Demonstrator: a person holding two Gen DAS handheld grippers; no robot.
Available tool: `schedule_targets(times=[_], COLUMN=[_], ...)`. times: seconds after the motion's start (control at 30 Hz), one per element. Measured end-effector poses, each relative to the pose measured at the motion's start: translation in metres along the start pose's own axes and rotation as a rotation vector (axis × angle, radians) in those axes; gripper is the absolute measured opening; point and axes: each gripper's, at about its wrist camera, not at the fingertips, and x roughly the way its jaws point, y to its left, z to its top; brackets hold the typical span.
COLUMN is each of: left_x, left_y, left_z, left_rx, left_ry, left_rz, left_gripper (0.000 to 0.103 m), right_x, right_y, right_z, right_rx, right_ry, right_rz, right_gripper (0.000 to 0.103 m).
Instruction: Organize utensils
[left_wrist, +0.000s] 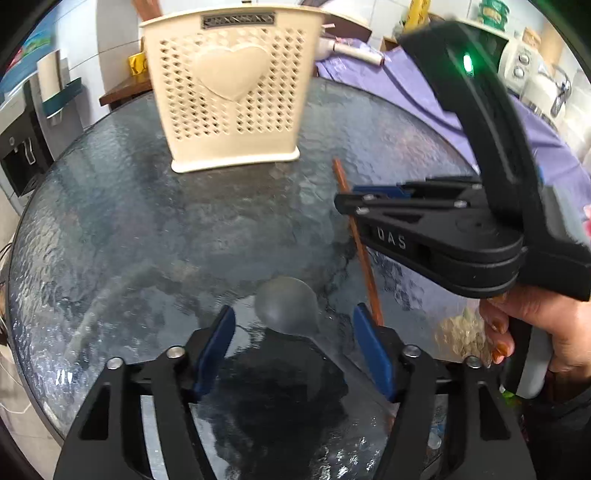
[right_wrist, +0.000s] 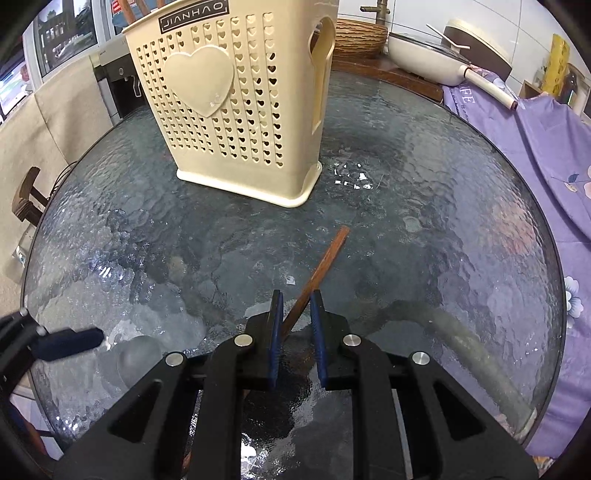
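Note:
A cream perforated utensil holder (left_wrist: 232, 99) (right_wrist: 236, 103) with a raised heart stands at the far side of the round glass table (left_wrist: 110, 221); brown handles stick out of its top. A grey spoon (left_wrist: 288, 306) (right_wrist: 140, 354) lies on the glass. My left gripper (left_wrist: 293, 314) is open, its blue pads on either side of the spoon's bowl without touching it. A brown chopstick (right_wrist: 321, 266) (left_wrist: 364, 258) runs slantwise between the narrow jaws of my right gripper (right_wrist: 296, 297) (left_wrist: 347, 205), which is shut on it. The chopstick's far end points toward the holder.
A purple flowered cloth (right_wrist: 535, 147) covers the surface to the right of the table. A white pan (right_wrist: 424, 55) and a woven mat sit behind the holder. A person's hand (left_wrist: 535, 325) grips the right tool's handle. A water dispenser (left_wrist: 22, 155) stands at the left.

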Motion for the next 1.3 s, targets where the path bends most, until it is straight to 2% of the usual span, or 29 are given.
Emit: schedule_targets(times=[0.1,0.27,0.43,0.6,0.73,0.93,1.3], left_x=[0.002,0.005,0.011,0.014,0.006,-0.009,-0.049], left_y=[-0.005,-0.006,0.0,0.02,0.038,0.052,0.047], left_z=[0.001,0.008,0.02,0.034,0.044,0.055,0.056], left_rx=[0.002,0.003,0.01,-0.036,-0.086,-0.104,-0.025], left_ry=[-0.005,-0.004,0.0,-0.004,-0.048,-0.11,-0.263], left_rz=[0.027,0.034,0.014,-0.038,-0.072,-0.066,0.003], left_gripper=[0.054,0.037,0.037,0.037,0.037,0.037,0.037], right_x=[-0.001,-0.002,-0.002,0.001,0.003,0.0,-0.039], right_y=[-0.001,-0.001,-0.001,-0.008,-0.02,-0.026,-0.032], right_z=[-0.001,-0.002,0.0,0.005,0.004,0.005,0.001], right_rx=[-0.002,-0.003,0.007,0.079,0.181,0.219,0.239], right_ry=[-0.002,-0.001,0.007,0.011,0.007,-0.014,-0.121], right_rz=[0.004,0.007,0.017,0.058,0.137,0.139,0.161], right_gripper=[0.016,0.016,0.016,0.013,0.008,0.007,0.007])
